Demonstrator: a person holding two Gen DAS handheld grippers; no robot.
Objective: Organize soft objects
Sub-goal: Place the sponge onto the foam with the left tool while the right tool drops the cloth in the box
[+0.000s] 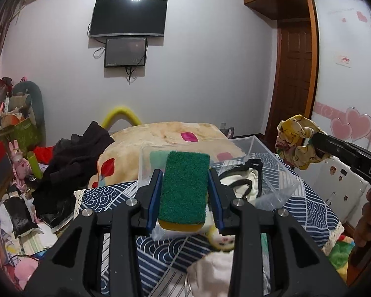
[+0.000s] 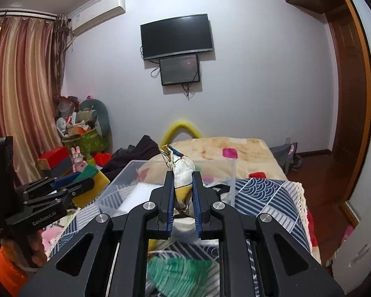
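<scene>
My left gripper (image 1: 184,173) is shut on a green-and-yellow sponge (image 1: 184,188), held above the bed in front of a clear plastic bin (image 1: 267,151). It also shows at the left of the right wrist view (image 2: 84,182), still holding the sponge (image 2: 90,173). My right gripper (image 2: 183,175) is shut on a yellow floral fabric scrunchie (image 2: 181,170), held over the clear bin (image 2: 133,170). In the left wrist view the scrunchie (image 1: 296,143) hangs from the right gripper at the right. A cream and black cloth (image 1: 242,180) lies in the bin.
A blue-and-white patterned cloth (image 1: 306,203) covers the bed under the bin, with a beige blanket (image 1: 175,133) beyond. Black clothes (image 1: 71,163) lie at the left. White and green soft items (image 2: 178,269) lie below my grippers. Clutter fills the left floor; a wardrobe stands right.
</scene>
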